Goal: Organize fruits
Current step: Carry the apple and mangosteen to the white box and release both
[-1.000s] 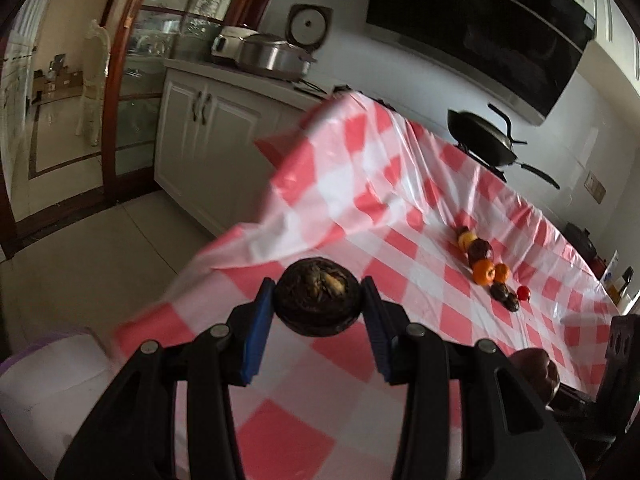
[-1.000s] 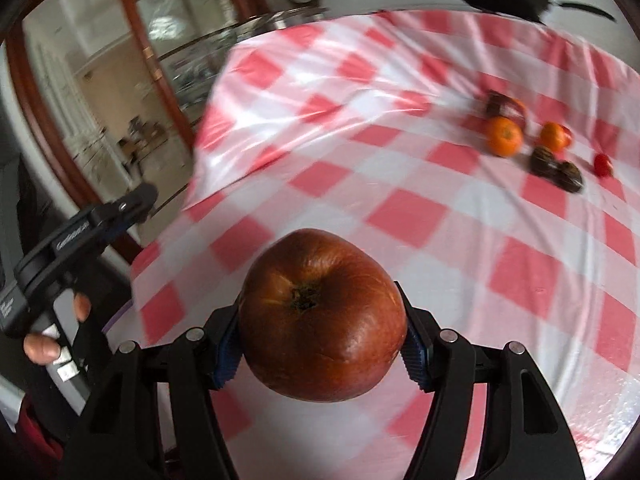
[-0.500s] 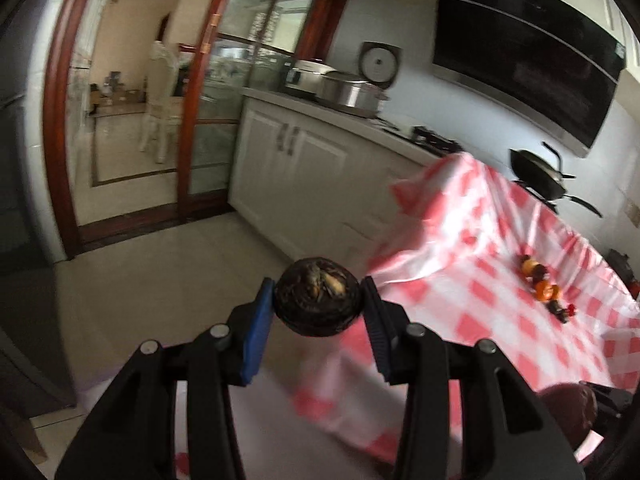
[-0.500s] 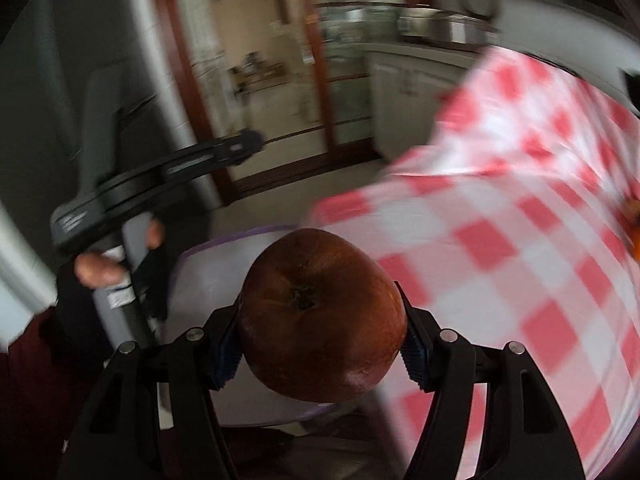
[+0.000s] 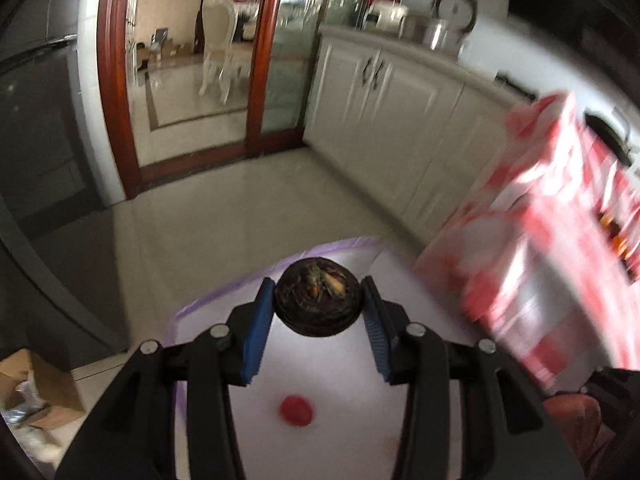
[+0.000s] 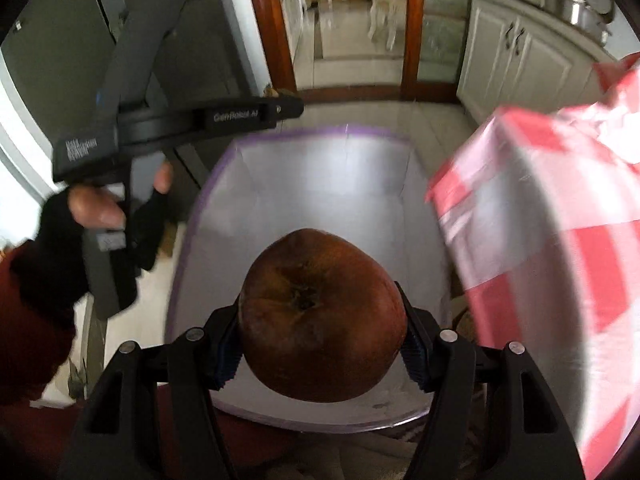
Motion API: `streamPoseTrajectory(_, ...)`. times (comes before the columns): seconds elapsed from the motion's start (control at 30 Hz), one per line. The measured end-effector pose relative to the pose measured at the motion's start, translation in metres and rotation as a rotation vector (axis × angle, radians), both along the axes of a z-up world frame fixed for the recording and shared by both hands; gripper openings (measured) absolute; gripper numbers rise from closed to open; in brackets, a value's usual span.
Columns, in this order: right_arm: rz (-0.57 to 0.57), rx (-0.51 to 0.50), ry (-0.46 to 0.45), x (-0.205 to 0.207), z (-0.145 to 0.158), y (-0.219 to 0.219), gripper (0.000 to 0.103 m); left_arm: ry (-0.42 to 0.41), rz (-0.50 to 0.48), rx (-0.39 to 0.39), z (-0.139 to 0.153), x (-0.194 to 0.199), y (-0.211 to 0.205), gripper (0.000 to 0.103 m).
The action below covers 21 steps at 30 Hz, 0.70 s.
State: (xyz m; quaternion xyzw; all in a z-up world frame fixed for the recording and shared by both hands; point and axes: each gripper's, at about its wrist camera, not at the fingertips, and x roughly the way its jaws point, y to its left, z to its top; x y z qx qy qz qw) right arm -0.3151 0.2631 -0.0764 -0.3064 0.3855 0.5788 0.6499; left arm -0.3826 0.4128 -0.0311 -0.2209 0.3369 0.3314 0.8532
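Observation:
My left gripper (image 5: 318,308) is shut on a small dark wrinkled fruit (image 5: 318,303) and holds it above a white bin with a purple rim (image 5: 224,292). A small red fruit (image 5: 295,411) lies on the bin's floor below it. My right gripper (image 6: 322,340) is shut on a large brown-red apple (image 6: 322,316) and holds it over the same bin (image 6: 320,184). The left gripper's body (image 6: 192,118) and the gloved hand show at the left of the right wrist view. Several orange and dark fruits (image 5: 616,236) lie blurred on the table at the far right.
The table with a red-and-white checked cloth (image 5: 560,248) stands right of the bin; its corner hangs beside the bin (image 6: 540,240). White kitchen cabinets (image 5: 400,100) and a glass sliding door (image 5: 280,60) are behind. A cardboard box (image 5: 36,392) sits on the floor at left.
Both grippers have swung left off the table with their fruits and now hang over the white bin. The table has slid to the right edge of both views.

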Motion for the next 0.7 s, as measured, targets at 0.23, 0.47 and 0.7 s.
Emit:
streamPoseTrajectory(0.23,0.070,-0.175,-0.033,-0.013,-0.052,0.022,0.064,0.273,-0.060,0.013,-0.042,0.030,-0.005,0.044)
streamPoseTrajectory(0.47,0.065,-0.311,-0.015,-0.010,-0.092,0.028,0.064,0.486,-0.071,-0.062,-0.099,0.053,0.002,0.044)
streamPoseTrajectory(0.7,0.056,-0.391,-0.013,-0.004,-0.117,0.034,0.064,0.509,-0.085,-0.116,-0.126,0.065,0.001,0.044)
